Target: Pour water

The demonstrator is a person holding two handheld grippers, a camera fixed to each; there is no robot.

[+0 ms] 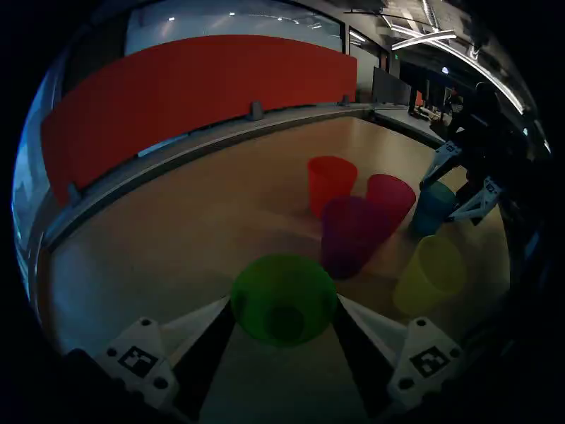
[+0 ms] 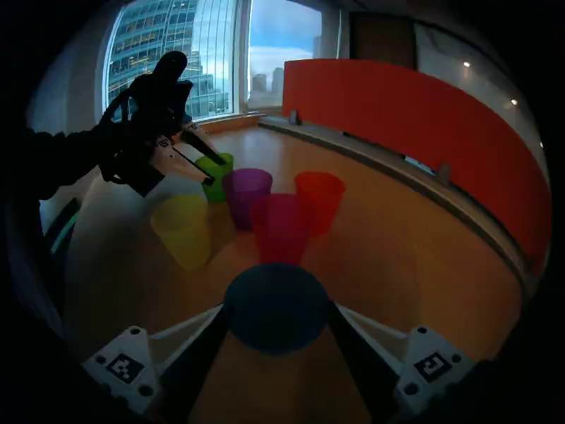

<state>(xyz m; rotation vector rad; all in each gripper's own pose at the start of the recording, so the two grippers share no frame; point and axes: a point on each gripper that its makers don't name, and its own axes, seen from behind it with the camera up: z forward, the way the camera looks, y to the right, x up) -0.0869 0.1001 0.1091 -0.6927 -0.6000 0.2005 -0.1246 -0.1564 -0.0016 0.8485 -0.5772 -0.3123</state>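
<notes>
Left gripper view: left gripper (image 1: 284,299) seemingly clasps green cup (image 1: 282,279).

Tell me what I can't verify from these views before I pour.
- Water level in the green cup: left gripper view, too dim.
- Inside of the blue cup: right gripper view, too dark.
- Left gripper: right gripper view, backlit silhouette against the window.
- Right gripper: left gripper view, small, dark, near the edge.

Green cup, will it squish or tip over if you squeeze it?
Probably light: the green cup looks like thin, see-through plastic. It may flex a bit where the left gripper presses its sides. Its narrow base and wide mouth could make it tippy.
</notes>
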